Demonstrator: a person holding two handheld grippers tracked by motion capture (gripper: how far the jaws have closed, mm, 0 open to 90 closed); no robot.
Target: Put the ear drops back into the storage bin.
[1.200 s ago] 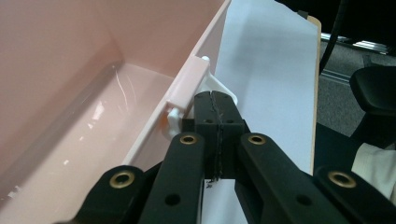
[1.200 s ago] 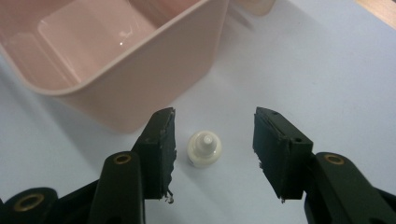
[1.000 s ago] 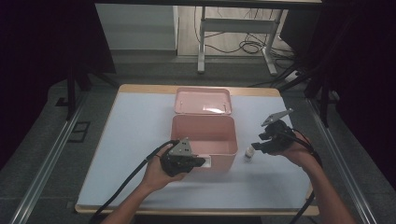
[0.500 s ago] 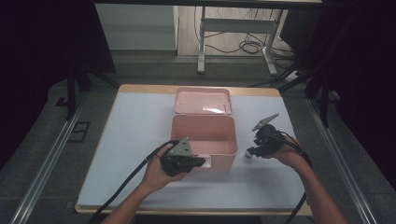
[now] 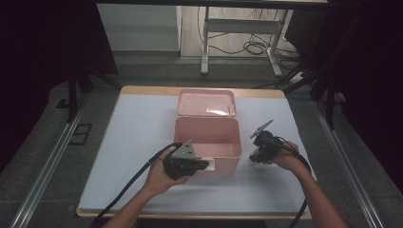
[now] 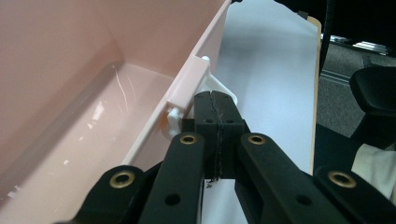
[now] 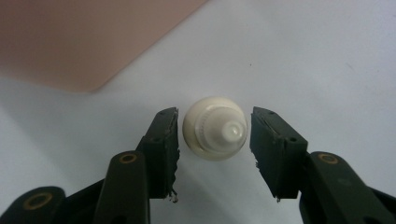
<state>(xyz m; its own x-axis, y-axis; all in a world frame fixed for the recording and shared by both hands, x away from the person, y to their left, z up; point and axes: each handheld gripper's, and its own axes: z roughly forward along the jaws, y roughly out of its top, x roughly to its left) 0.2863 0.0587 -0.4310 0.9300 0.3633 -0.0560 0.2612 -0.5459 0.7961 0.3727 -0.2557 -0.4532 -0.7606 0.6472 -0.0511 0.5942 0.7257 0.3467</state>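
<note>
Right gripper view: a small white bottle (image 7: 215, 134) stands upright on the white surface (image 7: 303, 56), cap facing the camera, centred between the right gripper's (image 7: 214, 151) fingers, which have been closing but are not yet touching it, just beside the pink box (image 5: 207, 137).

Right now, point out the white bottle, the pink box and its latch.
white bottle (image 7: 215, 134), right gripper view, cap top.
pink box (image 5: 205, 131), high view, open inside.
latch (image 6: 187, 88), left gripper view, clasp on the rim.

Upright white bottle (image 7: 215, 134) beside pink box (image 5: 207, 137)
</note>
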